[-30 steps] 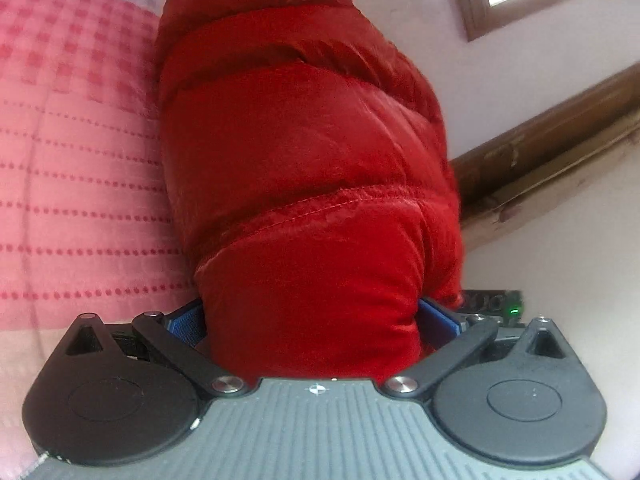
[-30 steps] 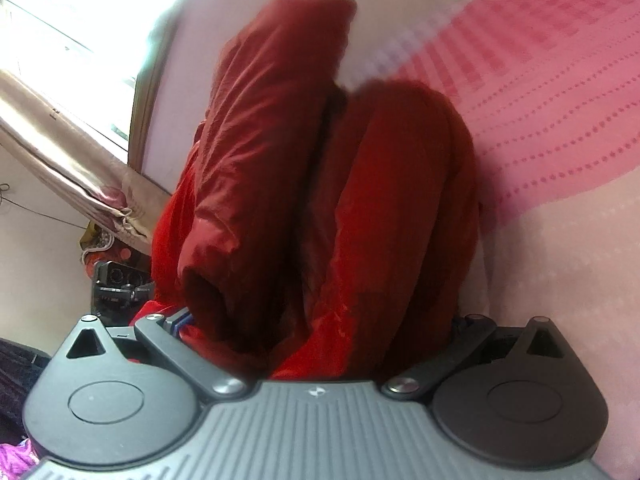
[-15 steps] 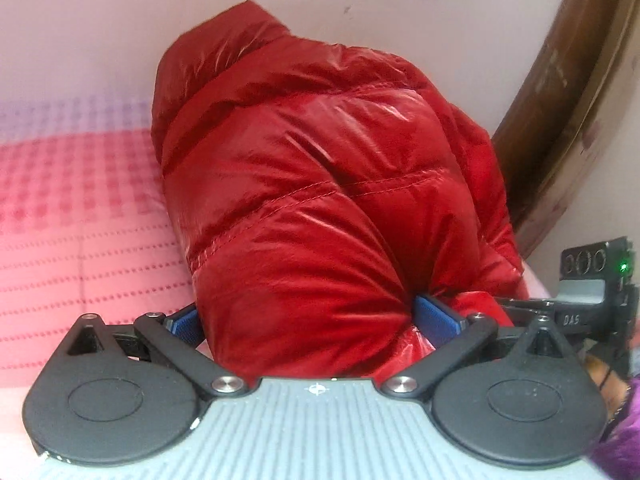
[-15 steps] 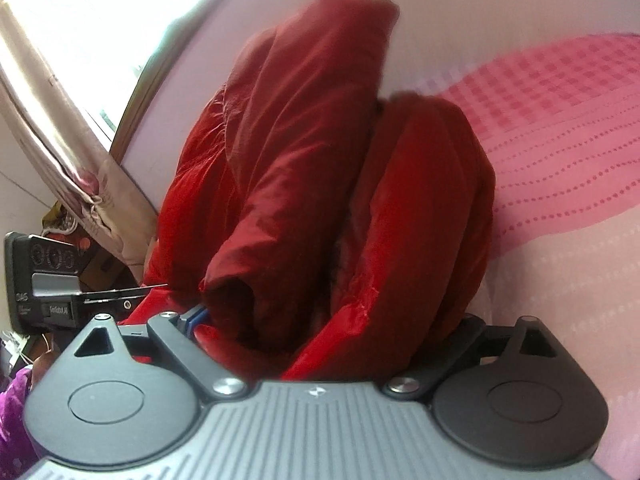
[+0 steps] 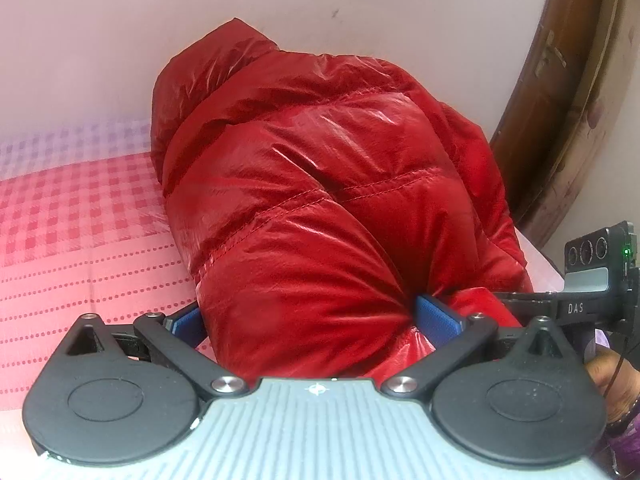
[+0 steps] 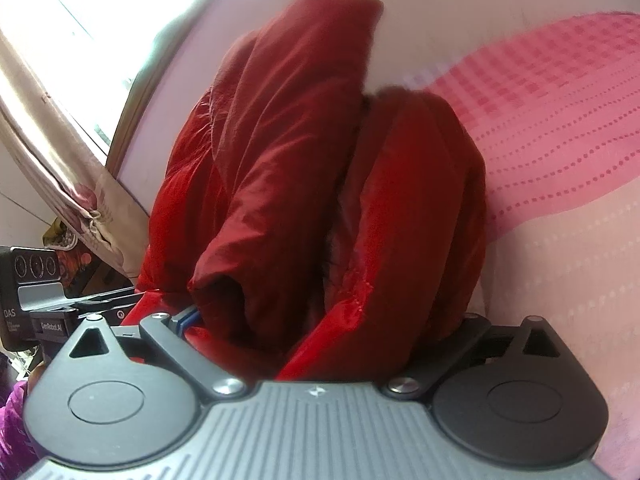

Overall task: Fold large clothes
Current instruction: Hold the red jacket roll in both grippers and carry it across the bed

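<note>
Ahead of the left wrist camera we see the left gripper (image 5: 312,320) clamped on a thick bunch of the red puffer jacket (image 5: 320,208). Its blue pads (image 5: 434,320) press into the padded fabric from both sides, wide apart because the bundle between them is bulky. We note the jacket rising glossy and quilted in front of the lens, stitched seams crossing it, with its far end up against the pale wall (image 5: 100,40). To its left lies the pink checked and dotted bedspread (image 5: 80,240); whether the jacket's underside touches it we cannot tell. At right we see a dark wooden frame (image 5: 560,120), the other gripper's camera block with a green light, and part of a hand (image 5: 612,372) beside a purple sleeve.

From the right wrist camera we see the right gripper (image 6: 320,320) shut on folds of the same jacket (image 6: 300,180). Only a sliver of blue pad shows at its left finger; the right finger is buried under cloth. We note two thick folds standing side by side, a dark crease between them. Bedspread (image 6: 560,140) fills the right; a bright window (image 6: 92,12) and bunched curtain (image 6: 72,184) sit at left, with the left gripper's camera block low at the edge.
</note>
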Demonstrator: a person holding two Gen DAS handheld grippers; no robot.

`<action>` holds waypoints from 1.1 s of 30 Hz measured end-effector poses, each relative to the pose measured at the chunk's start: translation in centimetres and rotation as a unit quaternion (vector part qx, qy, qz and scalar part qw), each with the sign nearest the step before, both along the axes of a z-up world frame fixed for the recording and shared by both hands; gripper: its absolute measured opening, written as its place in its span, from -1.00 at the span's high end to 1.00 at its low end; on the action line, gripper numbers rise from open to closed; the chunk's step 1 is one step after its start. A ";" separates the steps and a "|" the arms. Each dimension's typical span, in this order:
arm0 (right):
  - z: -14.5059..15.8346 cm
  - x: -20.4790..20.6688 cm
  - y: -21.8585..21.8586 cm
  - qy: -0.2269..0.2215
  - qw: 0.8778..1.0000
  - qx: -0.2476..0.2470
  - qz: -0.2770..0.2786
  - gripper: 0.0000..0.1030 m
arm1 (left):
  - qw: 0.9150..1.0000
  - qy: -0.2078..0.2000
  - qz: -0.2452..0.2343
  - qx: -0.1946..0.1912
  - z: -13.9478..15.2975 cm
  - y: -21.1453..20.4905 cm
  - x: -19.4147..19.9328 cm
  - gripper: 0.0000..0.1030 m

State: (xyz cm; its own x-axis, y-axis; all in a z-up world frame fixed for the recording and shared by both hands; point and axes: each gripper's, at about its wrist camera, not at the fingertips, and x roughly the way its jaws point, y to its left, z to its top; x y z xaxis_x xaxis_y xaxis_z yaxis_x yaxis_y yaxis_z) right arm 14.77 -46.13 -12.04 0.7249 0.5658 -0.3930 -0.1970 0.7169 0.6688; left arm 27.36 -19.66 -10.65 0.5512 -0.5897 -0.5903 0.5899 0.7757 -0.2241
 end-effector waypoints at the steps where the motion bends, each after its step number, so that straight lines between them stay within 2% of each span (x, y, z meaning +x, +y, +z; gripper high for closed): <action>1: 0.0 0.0 0.0 0.000 1.000 0.000 0.000 -0.94 | 1.000 0.000 -0.001 0.000 0.0 0.0 0.1 -1.00; 7: -0.2 0.2 -0.1 0.004 1.000 0.005 0.003 -0.97 | 1.000 0.012 -0.007 -0.014 -0.3 0.6 0.5 -1.00; 11: -0.3 0.3 -0.3 0.003 1.000 0.008 0.006 -0.99 | 0.997 0.048 -0.032 -0.049 -0.7 1.9 2.0 -1.00; 15: -0.4 0.5 -0.3 0.002 1.000 0.011 0.010 -1.00 | 0.991 0.080 -0.066 -0.088 -1.7 3.5 3.8 -1.00; 18: -0.4 0.6 -0.4 0.001 1.000 0.013 0.014 -1.00 | 0.981 0.118 -0.084 -0.131 -3.0 4.8 5.5 -1.00; 21: -0.5 0.8 -0.4 0.001 1.000 0.015 0.019 -1.00 | 0.964 0.170 -0.099 -0.177 -4.7 5.5 6.9 -1.00; 25: -0.6 0.9 -0.6 0.002 1.000 0.019 0.023 -1.00 | 0.945 0.215 -0.122 -0.212 -6.3 5.1 8.3 -1.00; 26: -0.6 0.9 -0.7 0.004 0.999 0.021 0.024 -1.00 | 0.943 0.220 -0.126 -0.215 -6.3 5.1 8.5 -1.00; 30: -0.4 1.5 -1.1 0.023 0.998 0.032 0.038 -1.00 | 0.942 0.226 -0.136 -0.209 -6.2 4.9 8.8 -1.00; 32: -0.3 2.2 -1.3 0.036 0.997 0.039 0.047 -1.00 | 0.945 0.220 -0.133 -0.204 -5.8 4.9 8.8 -1.00; 33: -0.3 2.4 -1.3 0.038 0.997 0.040 0.049 -1.00 | 0.950 0.206 -0.130 -0.197 -5.5 4.8 8.5 -1.00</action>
